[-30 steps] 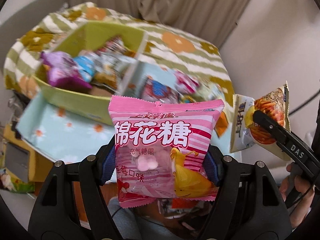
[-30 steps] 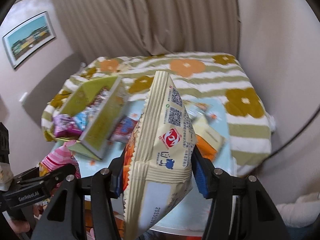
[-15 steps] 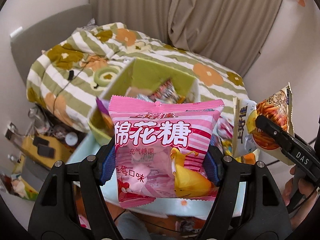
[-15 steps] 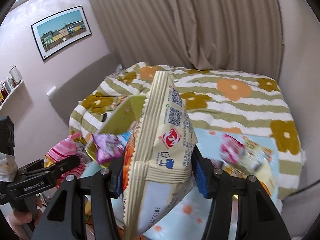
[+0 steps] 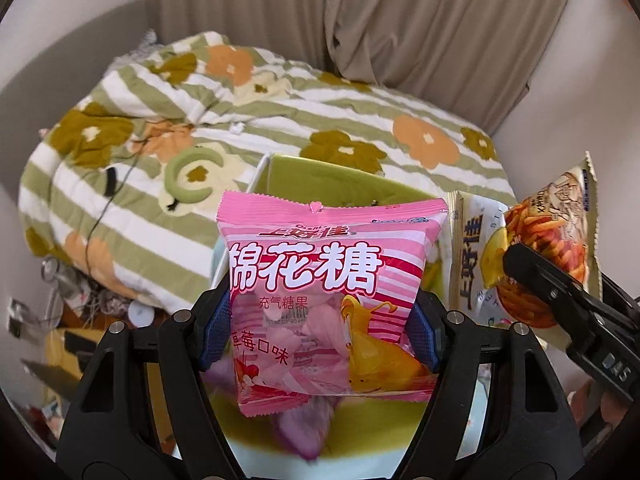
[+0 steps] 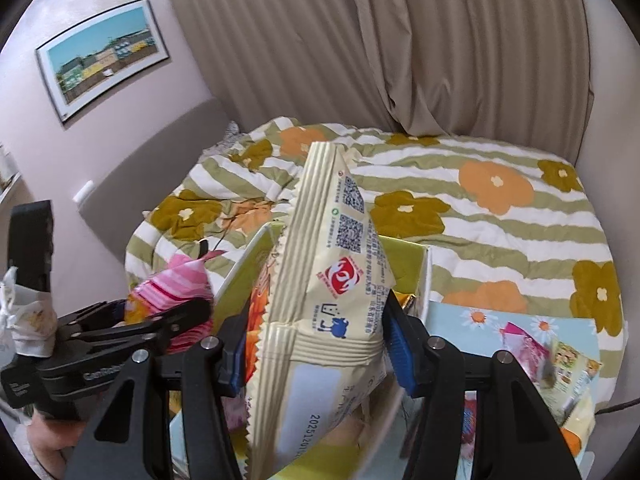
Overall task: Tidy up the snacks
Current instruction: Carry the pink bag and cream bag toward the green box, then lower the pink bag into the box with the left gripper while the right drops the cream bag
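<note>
Left gripper (image 5: 320,332) clamped on pink marshmallow packet (image 5: 328,296); right gripper (image 6: 316,354) clamped on cream snack bag (image 6: 324,312). Green box (image 5: 352,184) at twelve o'clock beyond the packet.

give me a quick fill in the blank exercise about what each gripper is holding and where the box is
1. The left gripper is shut on a ____ marshmallow bag.
2. The right gripper is shut on a cream ____ bag.
3. Both bags hang over a ____ box.
4. Behind the box lies a striped blanket with a ____ pattern.

Missing words: pink; snack; green; flower
</note>
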A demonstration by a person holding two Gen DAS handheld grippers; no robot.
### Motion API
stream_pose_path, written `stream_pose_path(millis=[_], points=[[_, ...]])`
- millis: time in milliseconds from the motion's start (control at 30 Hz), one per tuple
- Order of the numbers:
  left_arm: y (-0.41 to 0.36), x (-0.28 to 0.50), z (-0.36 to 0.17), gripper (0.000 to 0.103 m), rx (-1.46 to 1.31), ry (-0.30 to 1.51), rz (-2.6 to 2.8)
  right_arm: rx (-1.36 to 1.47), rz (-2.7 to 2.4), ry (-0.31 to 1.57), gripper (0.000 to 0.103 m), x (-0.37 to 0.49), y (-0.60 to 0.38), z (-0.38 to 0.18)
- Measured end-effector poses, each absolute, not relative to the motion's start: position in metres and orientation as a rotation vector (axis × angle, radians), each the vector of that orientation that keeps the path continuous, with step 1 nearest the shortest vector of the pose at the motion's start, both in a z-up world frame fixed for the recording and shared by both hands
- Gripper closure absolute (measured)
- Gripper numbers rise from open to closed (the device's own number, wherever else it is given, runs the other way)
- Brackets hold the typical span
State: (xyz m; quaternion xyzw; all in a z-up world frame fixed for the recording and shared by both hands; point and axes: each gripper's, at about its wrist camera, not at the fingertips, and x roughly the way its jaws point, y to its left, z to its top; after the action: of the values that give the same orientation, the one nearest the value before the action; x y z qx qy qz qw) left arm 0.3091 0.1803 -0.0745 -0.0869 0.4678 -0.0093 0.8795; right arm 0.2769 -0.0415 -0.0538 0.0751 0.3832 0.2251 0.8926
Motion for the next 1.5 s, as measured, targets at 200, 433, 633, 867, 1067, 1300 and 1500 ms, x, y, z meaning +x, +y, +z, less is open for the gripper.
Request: stream_pose_path(millis=[200, 433, 633, 867, 1067, 1300, 1500], points=[[0.187, 0.373, -0.117, 0.03, -0.194, 1.048, -0.067, 0.185, 0.406, 0.859, 0.051, 0.32, -0.033, -0.076], [0.188, 0.389, -0.13, 0.001, -0.139, 1.042, -0.068, 0.215, 0.359, 0.906, 0.051, 0.346, -0.031, -0.095], [0.196, 0.375, -0.125, 0.001, -0.156, 1.044, -0.069, 0.244, 0.364, 0.923, 0.051, 0.349, -0.028, -0.099], [0.202, 0.351, -0.117, 0.001, -0.155, 1.031, -0.043, 0.247, 0.386, 0.939, 0.051, 0.354, -0.016, -0.09], [0.209, 0.339, -0.116, 0.001, -0.146, 1.026, -0.027, 0.246, 0.416, 0.951, 0.05, 0.368, 0.003, -0.091], [0.216, 0.334, -0.122, 0.001, -0.159, 1.038, -0.018, 0.298, 0.452, 0.966, 0.007, 0.379, 0.02, -0.106], [0.218, 0.327, -0.129, 0.001, -0.165, 1.048, -0.024, 0.213, 0.409, 0.933, 0.002, 0.365, 0.021, -0.11]])
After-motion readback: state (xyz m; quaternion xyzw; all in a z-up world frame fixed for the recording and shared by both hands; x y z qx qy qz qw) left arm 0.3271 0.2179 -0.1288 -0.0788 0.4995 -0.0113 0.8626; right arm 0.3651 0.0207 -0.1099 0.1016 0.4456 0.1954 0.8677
